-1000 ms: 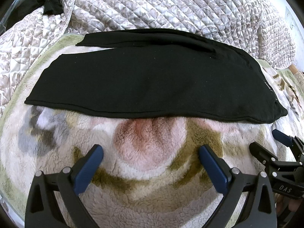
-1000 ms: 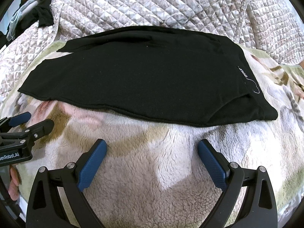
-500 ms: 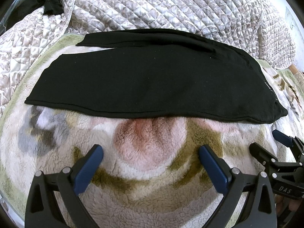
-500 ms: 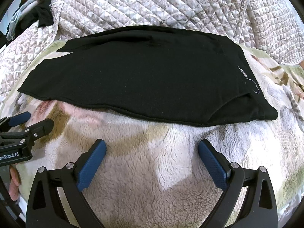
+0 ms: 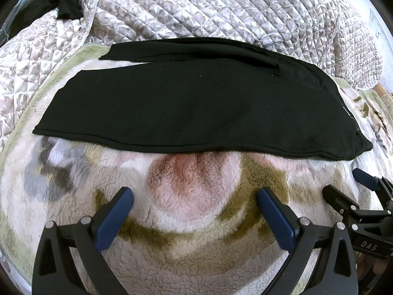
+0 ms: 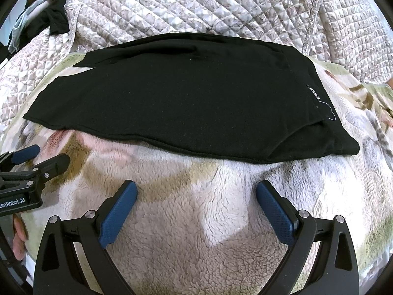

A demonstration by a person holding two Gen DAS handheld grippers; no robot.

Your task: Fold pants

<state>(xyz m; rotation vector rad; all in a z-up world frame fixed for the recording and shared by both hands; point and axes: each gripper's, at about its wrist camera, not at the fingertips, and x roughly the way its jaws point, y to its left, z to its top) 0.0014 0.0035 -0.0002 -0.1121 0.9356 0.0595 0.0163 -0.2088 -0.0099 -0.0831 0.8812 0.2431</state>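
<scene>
Black pants [image 5: 196,103] lie flat on a fleece blanket, one leg folded over the other, waistband to the right and hems to the left. They also show in the right wrist view [image 6: 186,98], with a small white label near the waistband. My left gripper [image 5: 195,196] is open and empty, hovering over the blanket in front of the pants' near edge. My right gripper [image 6: 196,190] is open and empty, likewise short of the near edge. Each gripper shows at the side of the other's view.
The patterned fleece blanket [image 5: 196,245] covers the bed under the pants. A quilted floral bedspread [image 5: 221,12] is bunched behind them. Dark clothing [image 6: 56,22] lies at the far left corner.
</scene>
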